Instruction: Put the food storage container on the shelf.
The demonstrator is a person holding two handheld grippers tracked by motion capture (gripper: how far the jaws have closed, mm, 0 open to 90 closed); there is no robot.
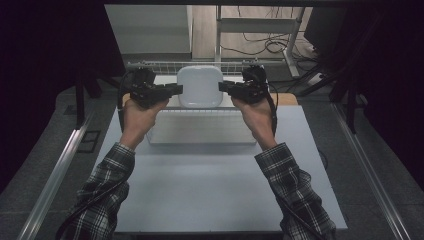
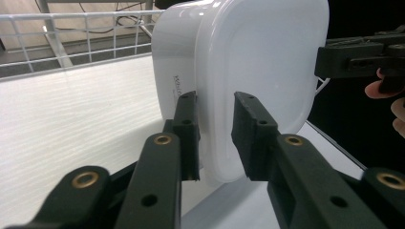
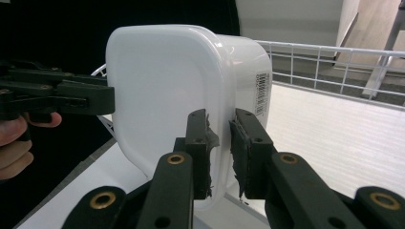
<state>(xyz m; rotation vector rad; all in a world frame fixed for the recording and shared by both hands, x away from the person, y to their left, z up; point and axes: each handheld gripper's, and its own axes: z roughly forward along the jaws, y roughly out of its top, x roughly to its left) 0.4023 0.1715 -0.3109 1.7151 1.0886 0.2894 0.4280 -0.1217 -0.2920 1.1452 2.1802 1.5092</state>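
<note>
High view showed you holding a white, rounded-square plastic container (image 1: 200,86) between both grippers above the white wire basket (image 1: 200,131) on the pale grey table (image 1: 215,195). Your left gripper (image 2: 216,136) had its jaws nearly closed, pinching the container's rim on one side. Your right gripper (image 3: 220,145) clamped the opposite rim likewise, jaws narrowly apart, lid facing you.

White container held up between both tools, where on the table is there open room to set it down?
The widest free patch is the bare table between the two sleeves, in front of the tray. The tray's flat floor is also open. It is crowded at the back, where the container and both tools meet the wire rail.
</note>
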